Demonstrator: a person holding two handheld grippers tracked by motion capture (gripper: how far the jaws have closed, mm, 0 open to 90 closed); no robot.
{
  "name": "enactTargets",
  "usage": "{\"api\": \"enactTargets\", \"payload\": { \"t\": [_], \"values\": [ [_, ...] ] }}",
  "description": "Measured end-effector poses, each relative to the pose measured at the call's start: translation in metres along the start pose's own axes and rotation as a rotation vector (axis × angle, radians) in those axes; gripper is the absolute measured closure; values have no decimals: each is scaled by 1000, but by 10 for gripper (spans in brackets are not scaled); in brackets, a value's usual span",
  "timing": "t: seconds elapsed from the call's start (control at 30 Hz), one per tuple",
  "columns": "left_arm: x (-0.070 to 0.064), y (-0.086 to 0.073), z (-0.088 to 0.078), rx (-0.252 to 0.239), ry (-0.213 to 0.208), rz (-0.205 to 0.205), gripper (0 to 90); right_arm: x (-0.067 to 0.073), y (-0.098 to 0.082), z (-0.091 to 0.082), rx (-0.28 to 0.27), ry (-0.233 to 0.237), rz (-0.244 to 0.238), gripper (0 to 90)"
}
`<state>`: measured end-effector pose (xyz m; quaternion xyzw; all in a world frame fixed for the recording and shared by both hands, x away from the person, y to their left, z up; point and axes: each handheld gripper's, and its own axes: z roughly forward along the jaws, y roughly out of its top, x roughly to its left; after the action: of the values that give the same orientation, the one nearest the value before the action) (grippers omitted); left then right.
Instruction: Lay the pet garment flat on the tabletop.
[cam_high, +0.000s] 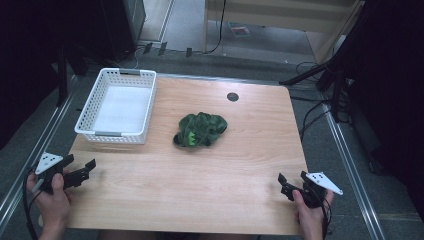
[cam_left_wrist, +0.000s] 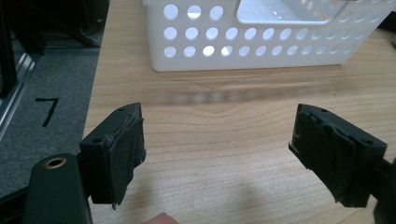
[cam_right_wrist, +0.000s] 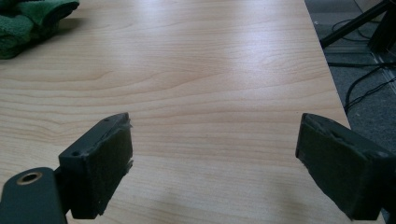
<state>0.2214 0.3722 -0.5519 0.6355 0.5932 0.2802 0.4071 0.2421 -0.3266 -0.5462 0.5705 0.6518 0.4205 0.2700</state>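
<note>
1. In the high view, the wooden counter (cam_high: 200, 165) carries a white perforated basket (cam_high: 118, 106) at its far left part and a crumpled green cloth (cam_high: 200, 129) near the middle, well apart from the basket.
2. In the same view, the left hand (cam_high: 52, 197) holds the left tongs (cam_high: 80, 172) at the near left corner of the counter. The right hand (cam_high: 311, 210) holds the right tongs (cam_high: 292, 184) at the near right corner. Both forearms come in from the bottom edge, and both tongs are well apart from the cloth.
3. In the left gripper view, the left tongs (cam_left_wrist: 217, 154) are released: the two black jaws stand wide apart with only bare wood between them. The near wall of the basket (cam_left_wrist: 261, 42), with its round holes, is straight ahead of the jaws. At the left side there is grey floor with a black mark like a "7" (cam_left_wrist: 46, 109), which the high view does not let me read.
4. In the right gripper view, the right tongs (cam_right_wrist: 212, 163) are also released, the jaws wide apart above bare wood. The green cloth (cam_right_wrist: 32, 21) is at the upper left corner, far ahead of the jaws. Cables (cam_right_wrist: 364, 84) lie on the floor beyond the right edge of the counter.
</note>
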Motion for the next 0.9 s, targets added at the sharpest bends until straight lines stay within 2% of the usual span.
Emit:
{"api": "enactTargets", "payload": {
  "t": [0.2,0.23,0.3,0.33,0.4,0.43,0.47,0.5,0.63,0.77,0.8,0.9],
  "values": [
    [0,0,0,-1,0,-3,175,2,0,0,9,-2,-20,111],
    [0,0,0,-2,0,-2,175,3,1,0,6,6,-12,111],
    [0,0,0,-1,-1,-2,175,5,3,0,4,53,19,111],
    [0,0,0,-1,-1,-2,175,10,5,1,5,54,0,111],
    [0,0,0,-3,-1,-3,176,27,13,4,-1,76,-33,111],
    [0,0,0,-3,-1,-3,175,27,13,4,-1,76,-33,111],
    [1,0,0,-4,-2,-5,175,34,17,4,-5,79,-42,111],
    [1,0,-1,-4,-2,-6,175,49,26,6,-18,104,-66,109],
    [1,0,0,-4,-5,-10,175,78,42,12,-22,181,-94,62],
    [2,0,0,-2,-6,-11,175,110,54,24,-9,229,-146,19],
    [2,0,0,-2,-6,-11,176,110,54,24,-9,229,-146,19],
    [2,0,0,-4,-7,-13,175,133,63,40,-4,257,-159,19]
  ]
}}
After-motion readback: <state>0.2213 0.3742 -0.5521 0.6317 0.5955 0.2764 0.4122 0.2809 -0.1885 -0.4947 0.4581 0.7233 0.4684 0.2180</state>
